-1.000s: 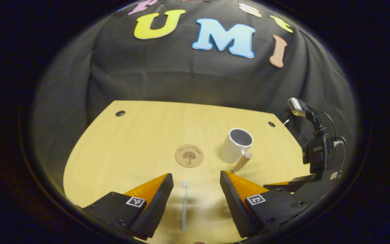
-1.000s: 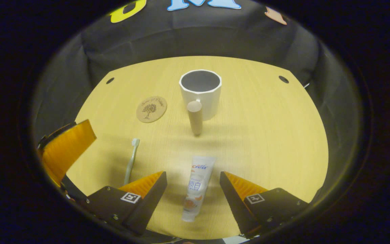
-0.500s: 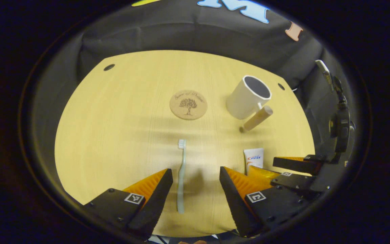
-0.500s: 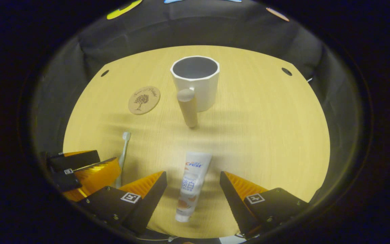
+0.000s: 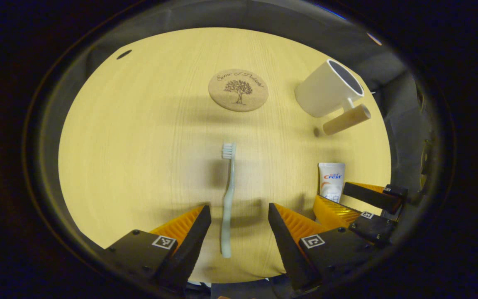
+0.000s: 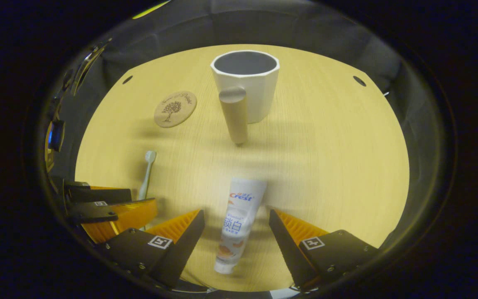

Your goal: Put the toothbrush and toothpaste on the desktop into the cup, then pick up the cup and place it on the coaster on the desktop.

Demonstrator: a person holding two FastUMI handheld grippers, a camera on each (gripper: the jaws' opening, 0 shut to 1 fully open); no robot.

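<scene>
Both grippers lowered: toothbrush (image 5: 227,199), toothpaste (image 6: 235,224) between jaws.

Black cloth wall (image 6: 305,33) (draped)

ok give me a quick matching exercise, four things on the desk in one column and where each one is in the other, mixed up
Things:
1. toothbrush
2. toothpaste
3. cup
4. coaster

Places or states:
a. flat on the desktop, nothing on it
b. upright, empty, handle toward the right tool
c. lying between the open fingers of the left tool
d. lying between the open fingers of the right tool

Pairs: 1-c, 2-d, 3-b, 4-a
</scene>
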